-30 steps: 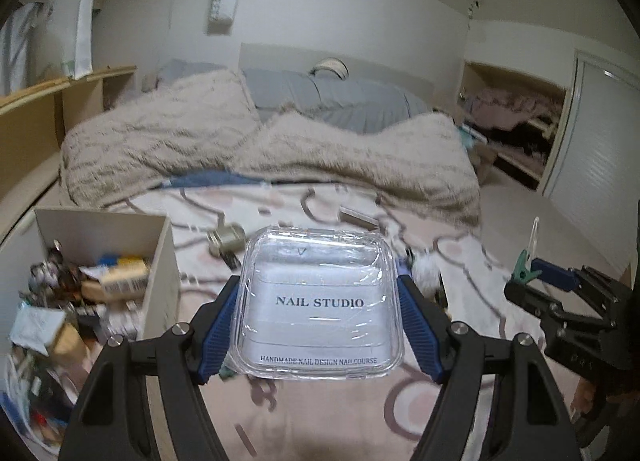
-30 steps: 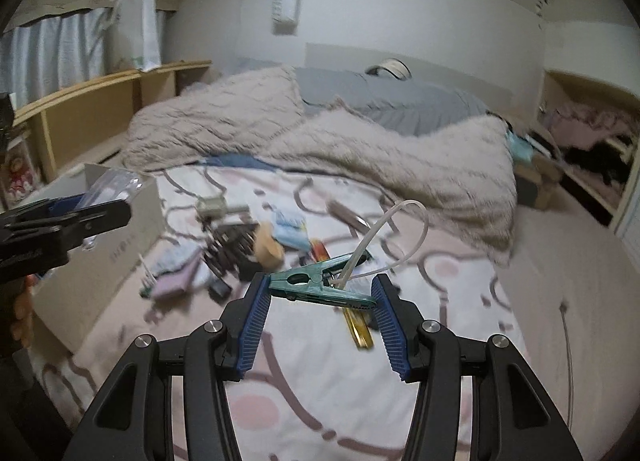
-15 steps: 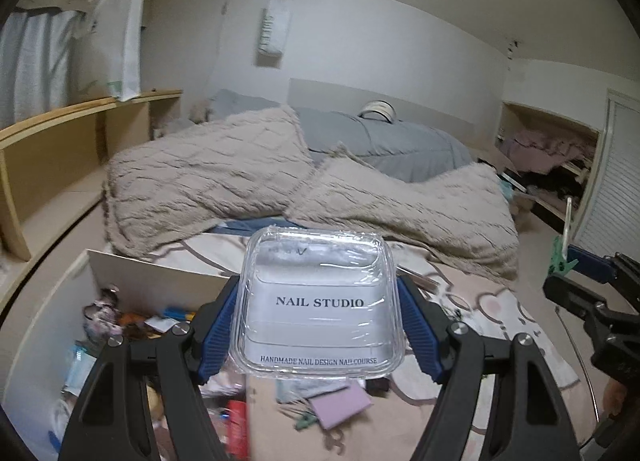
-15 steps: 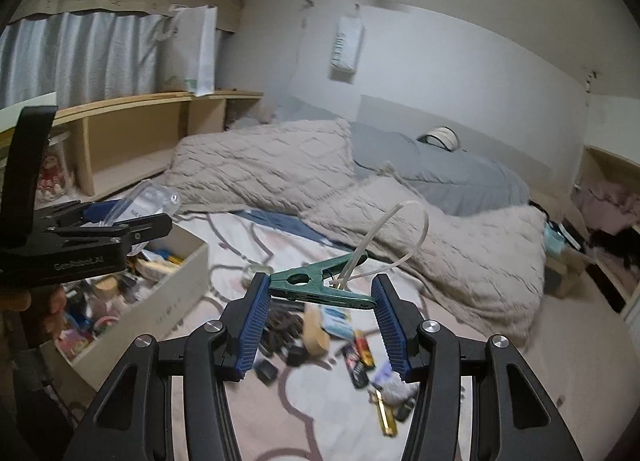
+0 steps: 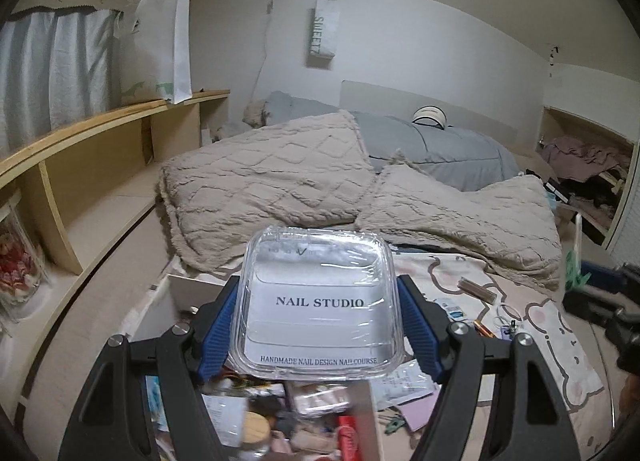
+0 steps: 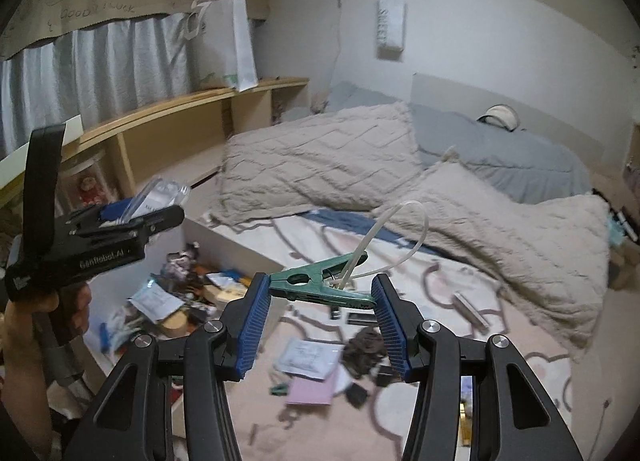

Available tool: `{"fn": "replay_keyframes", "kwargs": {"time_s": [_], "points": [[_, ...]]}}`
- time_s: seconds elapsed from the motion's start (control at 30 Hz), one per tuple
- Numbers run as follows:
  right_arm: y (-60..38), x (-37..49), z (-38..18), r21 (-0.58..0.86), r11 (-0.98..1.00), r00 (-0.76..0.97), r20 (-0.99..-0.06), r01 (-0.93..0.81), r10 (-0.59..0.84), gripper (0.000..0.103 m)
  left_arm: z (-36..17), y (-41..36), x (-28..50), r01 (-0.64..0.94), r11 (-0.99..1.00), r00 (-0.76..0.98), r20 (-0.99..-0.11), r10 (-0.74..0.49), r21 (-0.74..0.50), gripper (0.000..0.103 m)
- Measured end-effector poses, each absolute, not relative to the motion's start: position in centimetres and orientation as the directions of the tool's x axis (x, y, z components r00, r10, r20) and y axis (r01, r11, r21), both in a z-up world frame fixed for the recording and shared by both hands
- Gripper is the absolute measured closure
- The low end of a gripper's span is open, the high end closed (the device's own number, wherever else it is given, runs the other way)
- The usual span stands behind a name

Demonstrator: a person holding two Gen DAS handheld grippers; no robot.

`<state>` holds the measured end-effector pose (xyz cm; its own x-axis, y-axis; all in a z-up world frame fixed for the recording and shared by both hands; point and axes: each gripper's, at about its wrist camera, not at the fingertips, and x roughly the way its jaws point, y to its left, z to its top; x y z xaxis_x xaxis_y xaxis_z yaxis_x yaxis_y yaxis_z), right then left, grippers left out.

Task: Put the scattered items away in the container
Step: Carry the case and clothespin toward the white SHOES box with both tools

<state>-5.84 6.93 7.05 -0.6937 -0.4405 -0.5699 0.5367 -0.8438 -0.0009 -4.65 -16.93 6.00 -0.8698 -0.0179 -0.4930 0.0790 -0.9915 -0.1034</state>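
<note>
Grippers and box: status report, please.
Left gripper shut on nail case. Right gripper shut on green clip. Box below, nothing blocking.

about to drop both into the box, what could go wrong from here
The green clip is pinched only at its two ends by the right gripper, so it may twist out.

The clear NAIL STUDIO case in the left gripper looks smooth and may slide.

The box is already crowded, so things may spill.

Two grippers up: the left gripper carries one clear plastic case, the right gripper one green clip. Below them, one open white box. Ahead, two beige pillows, one grey duvet.
</note>
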Motion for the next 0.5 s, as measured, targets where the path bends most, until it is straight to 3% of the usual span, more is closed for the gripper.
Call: {"fn": "replay_keyframes", "kwargs": {"time_s": [0.5], "points": [[-0.5,-8.4,2.8,0.149,-0.794,-0.479,-0.727,0.59,-0.492,0.05,2.5,-22.7,-9.0,0.095,-0.995,-0.711,-0.702,-0.05,-0.026,0.028]]}}
